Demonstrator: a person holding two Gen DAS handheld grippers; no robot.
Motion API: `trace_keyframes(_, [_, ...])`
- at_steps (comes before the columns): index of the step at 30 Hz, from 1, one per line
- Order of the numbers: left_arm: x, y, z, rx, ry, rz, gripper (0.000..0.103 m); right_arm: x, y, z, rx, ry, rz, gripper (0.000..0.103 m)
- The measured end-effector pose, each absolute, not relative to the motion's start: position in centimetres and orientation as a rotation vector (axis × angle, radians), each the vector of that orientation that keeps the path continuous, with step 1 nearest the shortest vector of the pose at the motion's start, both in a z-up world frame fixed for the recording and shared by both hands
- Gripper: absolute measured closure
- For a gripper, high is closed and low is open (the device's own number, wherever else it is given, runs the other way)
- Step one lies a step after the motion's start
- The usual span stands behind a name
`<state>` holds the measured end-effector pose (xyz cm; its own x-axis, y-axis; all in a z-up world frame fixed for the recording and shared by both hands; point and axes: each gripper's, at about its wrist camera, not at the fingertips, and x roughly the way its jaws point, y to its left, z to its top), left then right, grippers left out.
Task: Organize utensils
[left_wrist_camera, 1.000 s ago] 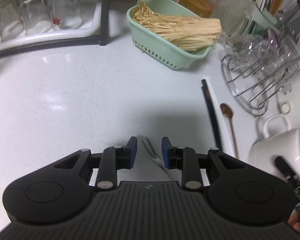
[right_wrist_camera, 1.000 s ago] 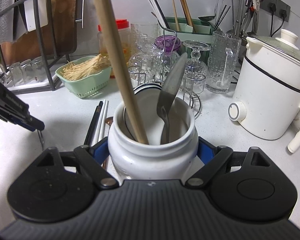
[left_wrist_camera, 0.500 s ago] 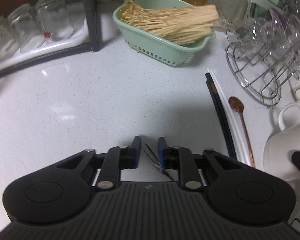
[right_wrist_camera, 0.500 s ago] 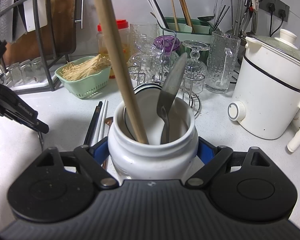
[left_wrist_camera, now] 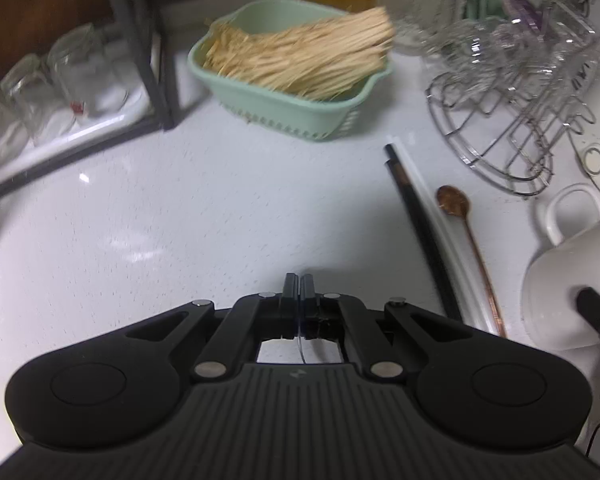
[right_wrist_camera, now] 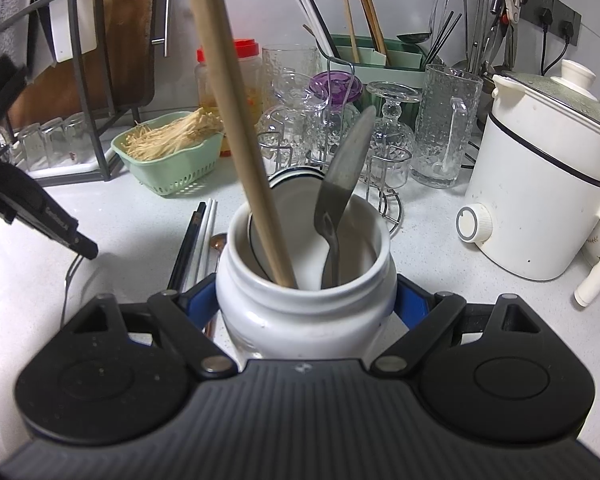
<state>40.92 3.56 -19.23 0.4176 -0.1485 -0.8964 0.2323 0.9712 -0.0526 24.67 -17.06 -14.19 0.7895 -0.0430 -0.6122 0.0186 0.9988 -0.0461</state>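
My left gripper (left_wrist_camera: 299,280) is shut on a thin metal utensil, whose stem (left_wrist_camera: 300,345) shows just behind the pads. In the right wrist view that utensil (right_wrist_camera: 70,276) hangs from the left gripper (right_wrist_camera: 80,246) over the white counter. My right gripper (right_wrist_camera: 306,298) is shut on a white ceramic jar (right_wrist_camera: 304,312), which holds a long wooden handle (right_wrist_camera: 240,120) and a grey metal spoon (right_wrist_camera: 344,184). Black chopsticks (left_wrist_camera: 420,232), white chopsticks (left_wrist_camera: 440,236) and a copper spoon (left_wrist_camera: 454,202) lie on the counter between the left gripper and the jar (left_wrist_camera: 560,280).
A green basket of enoki mushrooms (left_wrist_camera: 300,124) stands at the back. A wire rack of glasses (left_wrist_camera: 512,136) is to its right, and a dark rack with upturned glasses (left_wrist_camera: 60,80) is at the left. A white cooker (right_wrist_camera: 540,200) sits right of the jar.
The left jaws have closed onto the thin metal utensil, and the left gripper has rolled and shifted a little over the counter. The right gripper and jar have not moved.
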Motion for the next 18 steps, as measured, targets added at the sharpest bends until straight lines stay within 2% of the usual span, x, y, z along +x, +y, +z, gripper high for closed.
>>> trace_keyframes(18, [37.0,-1.0,-9.3,0.121,0.864,-0.392,0.103,24.5,-17.1,-14.2,-0.044,0.659,-0.019,0.012])
